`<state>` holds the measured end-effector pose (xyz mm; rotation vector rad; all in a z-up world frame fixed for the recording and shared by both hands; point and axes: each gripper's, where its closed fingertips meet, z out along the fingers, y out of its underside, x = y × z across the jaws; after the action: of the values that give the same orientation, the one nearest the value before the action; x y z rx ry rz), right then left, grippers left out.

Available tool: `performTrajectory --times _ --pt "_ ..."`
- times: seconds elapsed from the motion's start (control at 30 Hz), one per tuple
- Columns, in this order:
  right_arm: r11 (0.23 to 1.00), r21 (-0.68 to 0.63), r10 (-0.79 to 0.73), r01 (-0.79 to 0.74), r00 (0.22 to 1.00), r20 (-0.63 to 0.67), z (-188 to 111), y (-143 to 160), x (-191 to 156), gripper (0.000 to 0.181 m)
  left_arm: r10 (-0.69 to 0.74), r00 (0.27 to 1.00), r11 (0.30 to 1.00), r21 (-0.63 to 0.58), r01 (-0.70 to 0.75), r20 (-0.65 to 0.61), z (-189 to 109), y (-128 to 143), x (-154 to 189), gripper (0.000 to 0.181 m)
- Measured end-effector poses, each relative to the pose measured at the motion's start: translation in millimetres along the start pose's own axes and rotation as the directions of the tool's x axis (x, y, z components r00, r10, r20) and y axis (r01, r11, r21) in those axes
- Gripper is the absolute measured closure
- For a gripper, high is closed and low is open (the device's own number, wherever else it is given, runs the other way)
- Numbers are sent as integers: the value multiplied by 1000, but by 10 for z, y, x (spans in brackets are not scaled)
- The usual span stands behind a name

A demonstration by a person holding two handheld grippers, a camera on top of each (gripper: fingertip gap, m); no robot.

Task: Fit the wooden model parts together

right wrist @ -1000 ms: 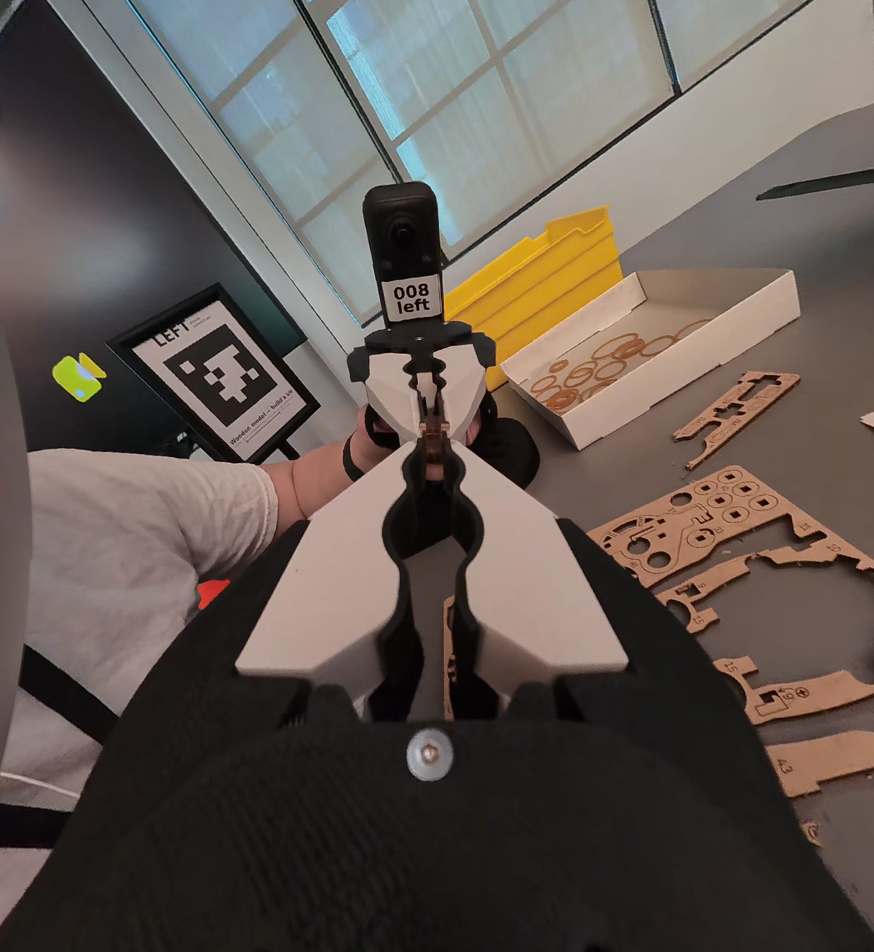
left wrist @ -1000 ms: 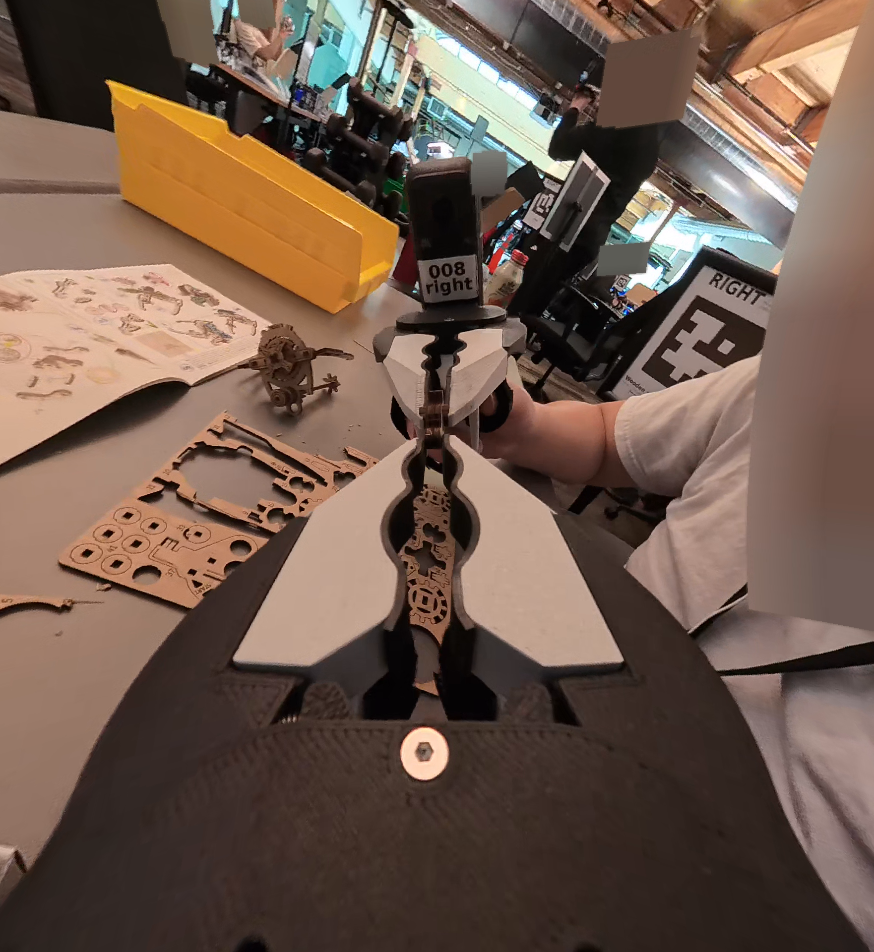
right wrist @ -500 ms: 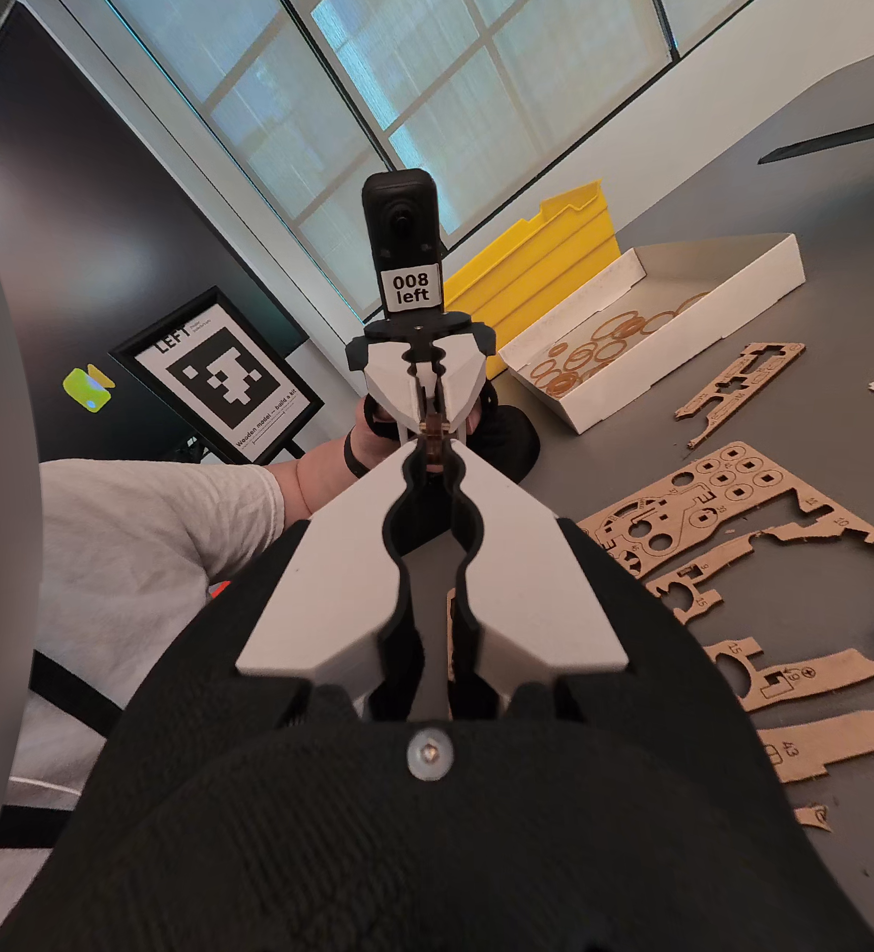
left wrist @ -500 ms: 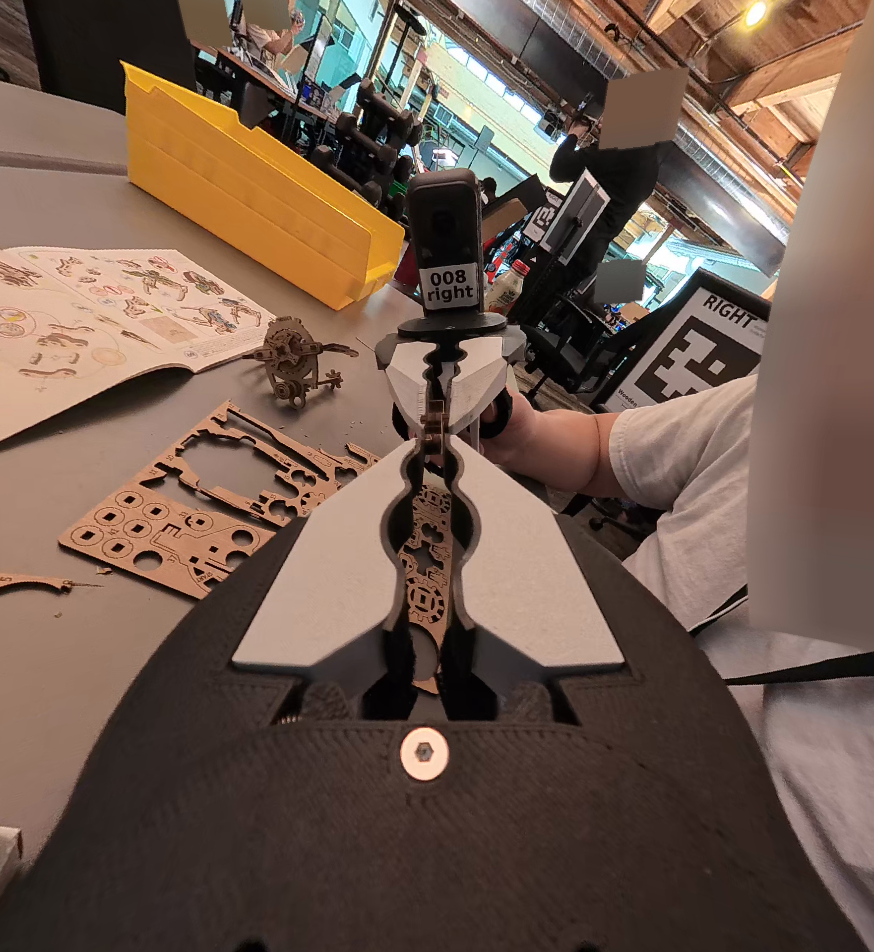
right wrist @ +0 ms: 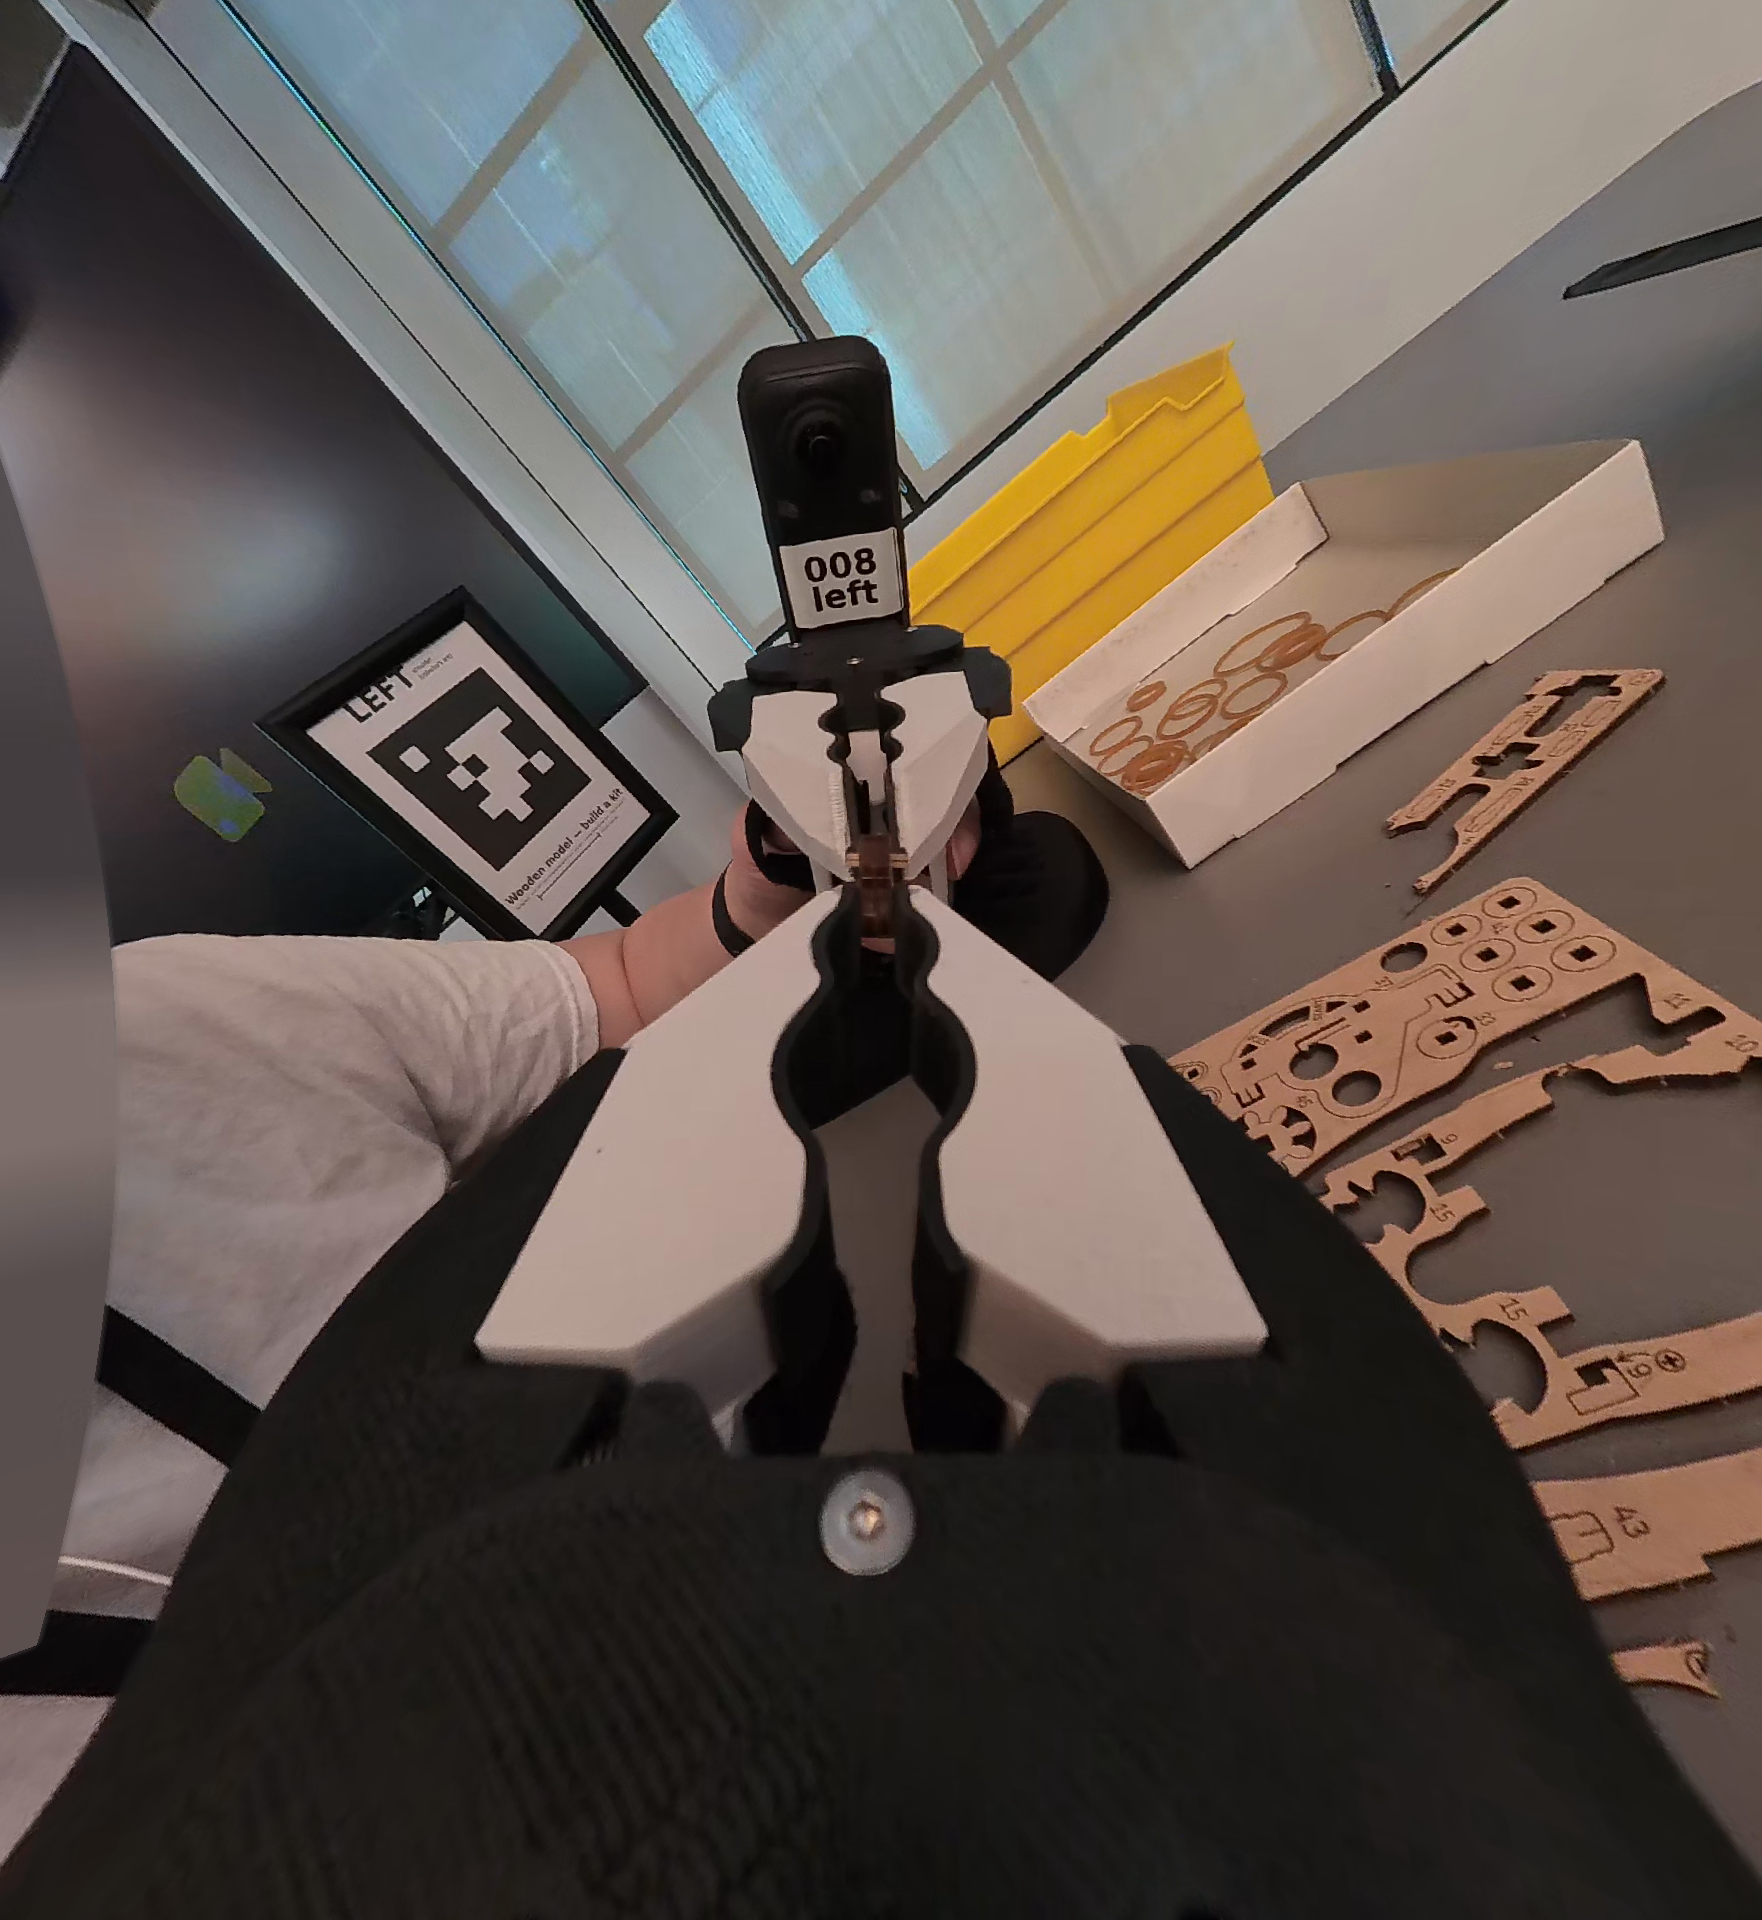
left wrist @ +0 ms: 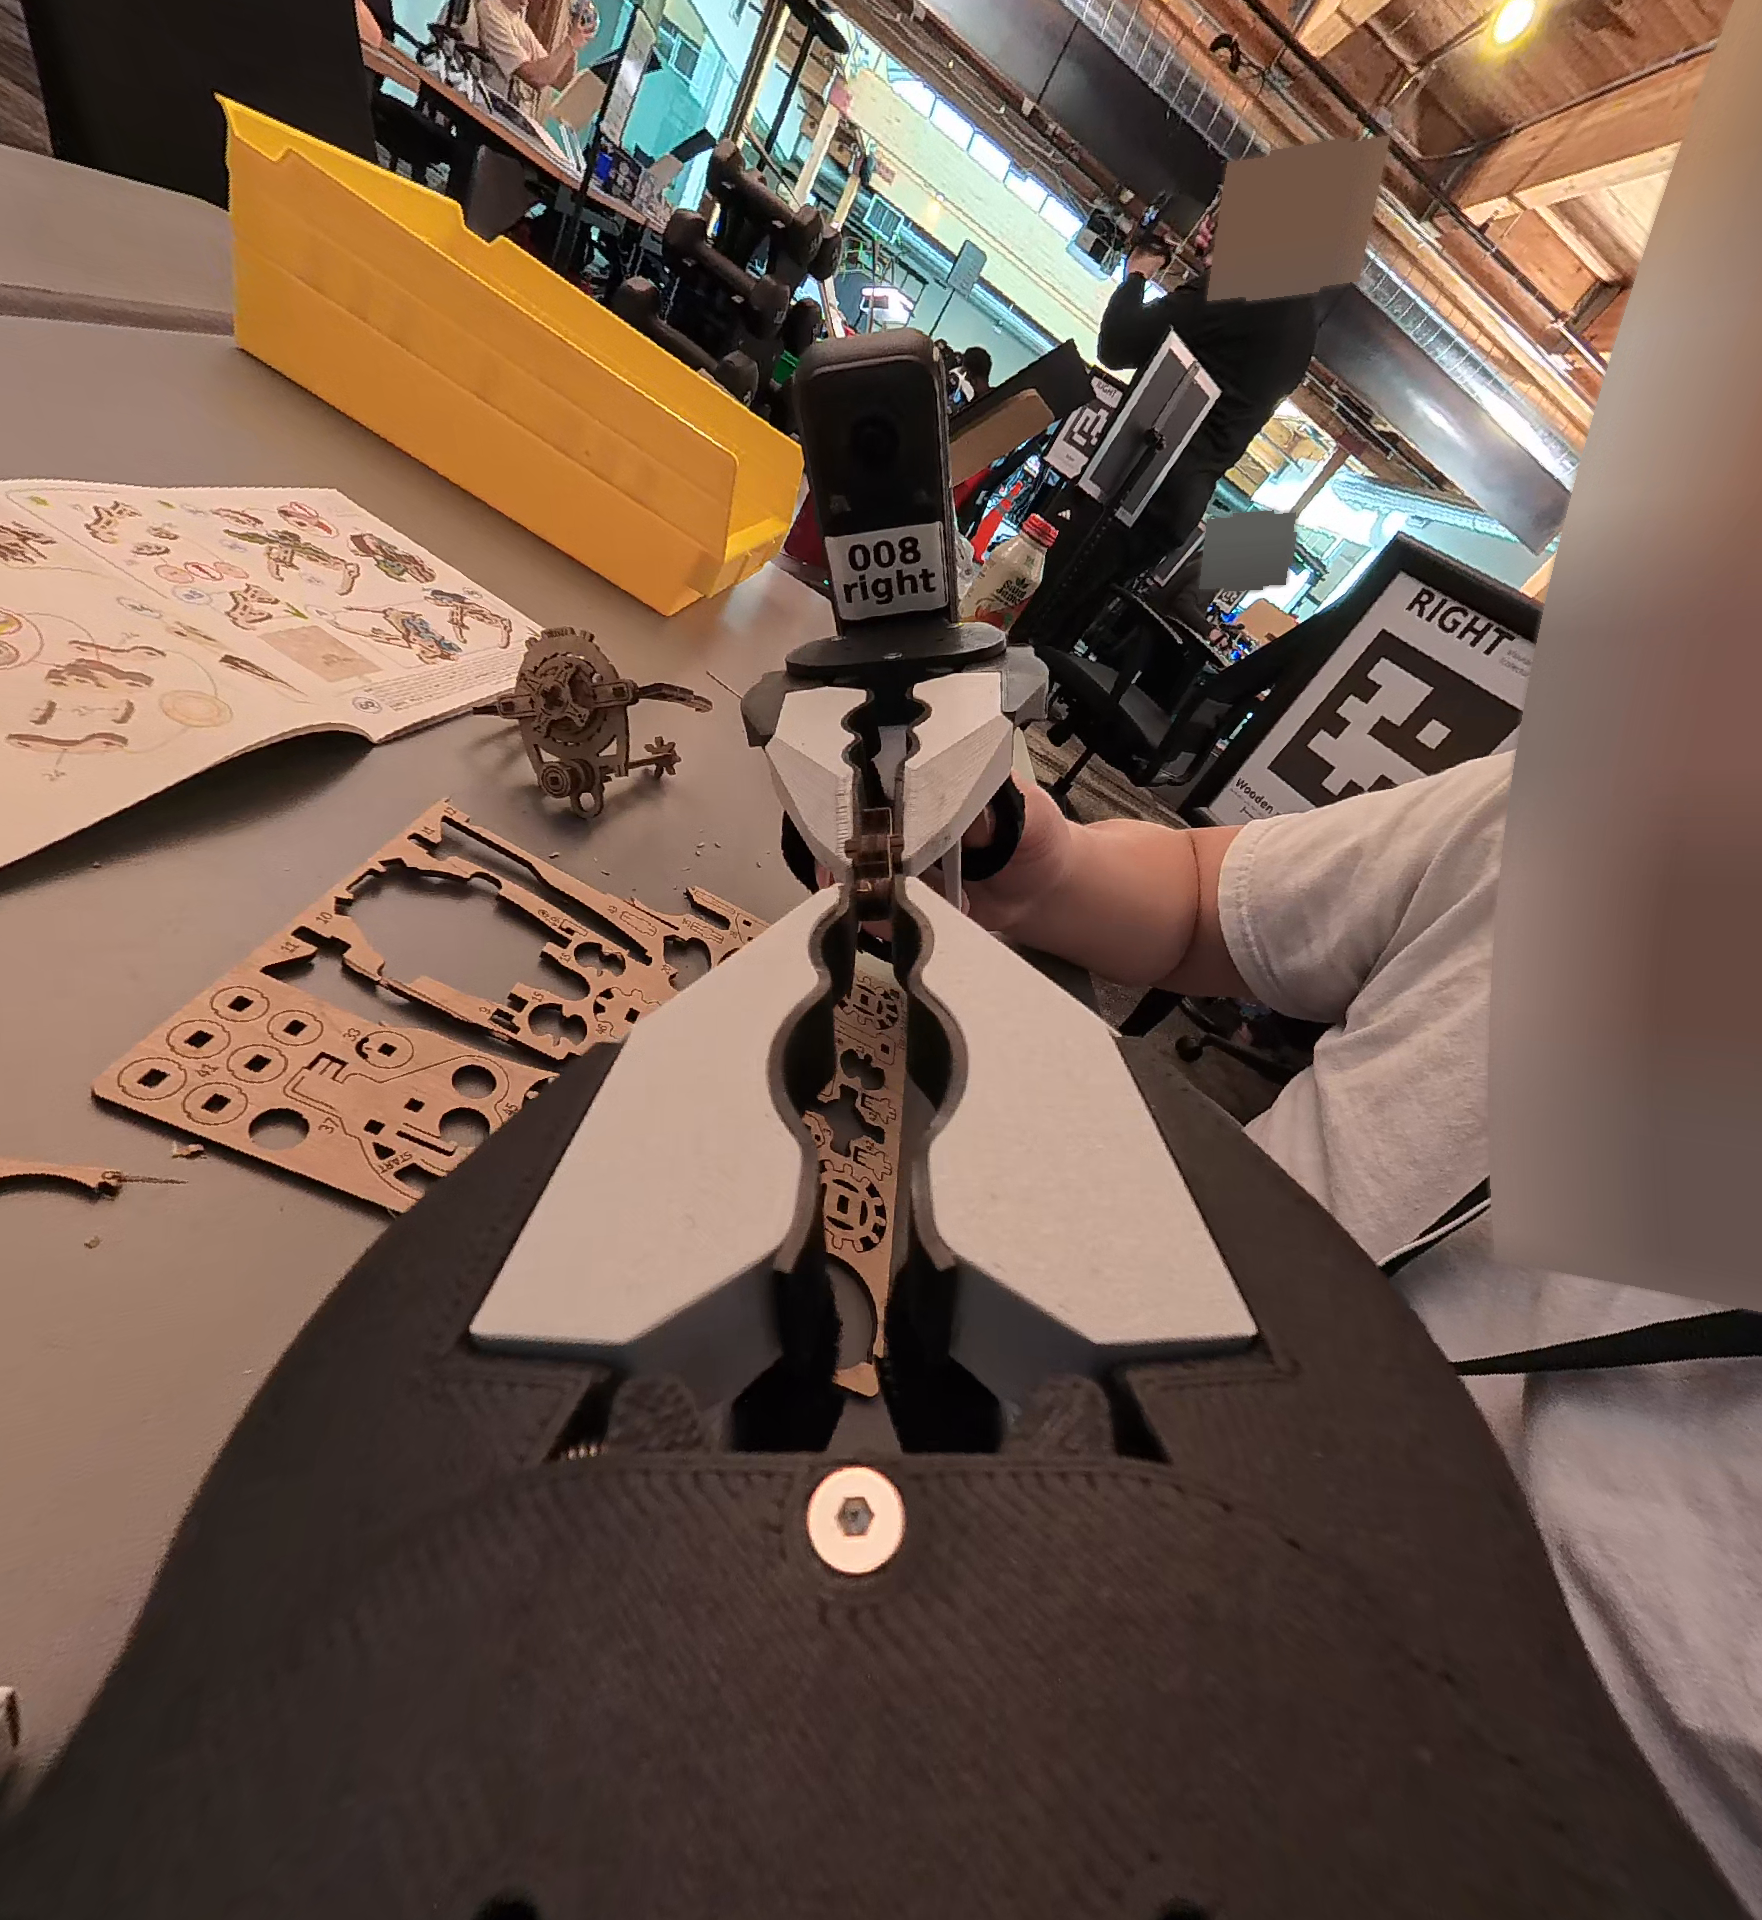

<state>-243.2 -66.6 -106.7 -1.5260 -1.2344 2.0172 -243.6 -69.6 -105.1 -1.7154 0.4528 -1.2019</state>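
Note:
My left gripper (left wrist: 864, 902) and my right gripper (right wrist: 869, 916) are held above the grey table (left wrist: 77, 914), tip to tip. Each is shut on a small wooden part, and the two parts (left wrist: 872, 844) meet between the tips; they also show in the right wrist view (right wrist: 869, 878). The right gripper (left wrist: 875, 800) faces me in the left wrist view, and the left gripper (right wrist: 861, 821) faces me in the right wrist view. A cut-out wooden strip (left wrist: 853, 1153) shows in the gap between my left fingers; I cannot tell whether it is held or lies below.
On the table lie punched-out wooden sheets (left wrist: 357, 1039) (right wrist: 1542, 1049), a partly built model (left wrist: 576, 717), an open instruction booklet (left wrist: 129, 644), a yellow bin (left wrist: 482, 364) and a white box (right wrist: 1542, 582) holding several rings. The person's forearms reach in behind each gripper. Both grippers' tips are close together, under 4 cm apart.
Both grippers stay shut and tip to tip. The pair has shifted and tilted slightly, so the table things sit a little differently in both views.

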Motion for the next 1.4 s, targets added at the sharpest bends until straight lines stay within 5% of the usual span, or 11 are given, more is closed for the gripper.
performTrajectory --times 1.4 --pt "1000 1 1 -1 1000 26 -10 -10 -15 178 18 1000 1000 0 -18 2 -7 -4 20 177"
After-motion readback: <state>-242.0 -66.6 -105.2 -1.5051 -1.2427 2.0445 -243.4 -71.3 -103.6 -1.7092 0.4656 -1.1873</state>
